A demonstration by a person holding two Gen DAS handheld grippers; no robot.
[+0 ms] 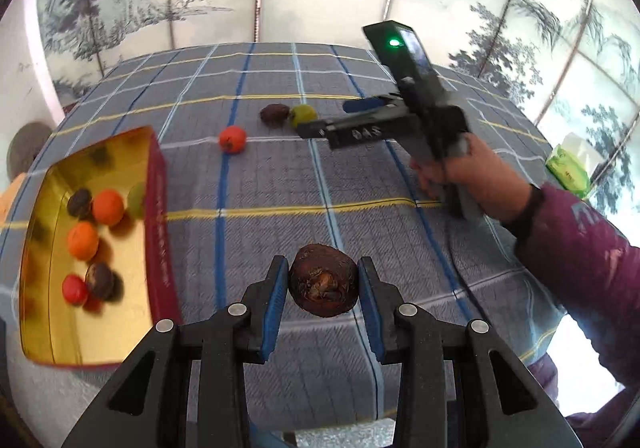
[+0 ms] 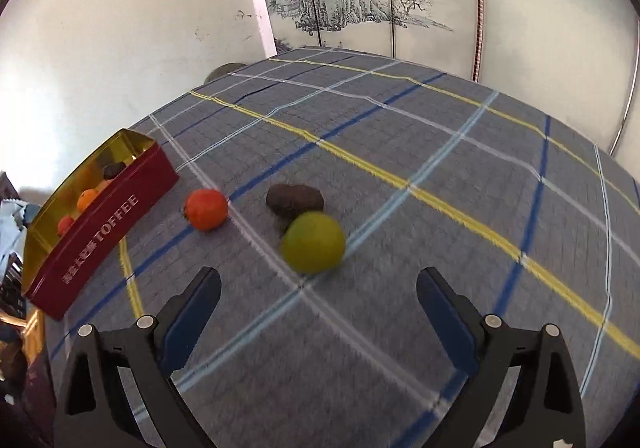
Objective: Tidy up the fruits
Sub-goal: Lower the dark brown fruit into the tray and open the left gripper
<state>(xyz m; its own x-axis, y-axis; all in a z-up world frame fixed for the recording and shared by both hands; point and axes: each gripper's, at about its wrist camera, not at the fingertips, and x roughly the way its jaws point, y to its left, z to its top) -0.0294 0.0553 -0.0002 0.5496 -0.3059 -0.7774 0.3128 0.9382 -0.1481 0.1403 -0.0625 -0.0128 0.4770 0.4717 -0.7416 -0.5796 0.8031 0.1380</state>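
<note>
My left gripper (image 1: 323, 290) is shut on a dark brown fruit (image 1: 323, 280), held above the checked tablecloth, to the right of the red toffee tin (image 1: 160, 232). Several orange, red, brown and green fruits lie in the tin's gold inside. On the cloth farther off lie an orange fruit (image 1: 232, 139), a brown fruit (image 1: 274, 114) and a green fruit (image 1: 303, 115). My right gripper (image 2: 318, 300) stands open with nothing between its fingers, just short of the green fruit (image 2: 314, 242). Behind that green fruit lie the brown fruit (image 2: 295, 200) and the orange fruit (image 2: 206, 209). The tin (image 2: 100, 232) is at the left.
The table (image 1: 320, 183) wears a grey cloth with blue, white and yellow lines. A person's hand and purple sleeve (image 1: 576, 248) carry the right gripper (image 1: 332, 119). A green tissue pack (image 1: 570, 167) sits at the right edge. A painted folding screen stands behind the table.
</note>
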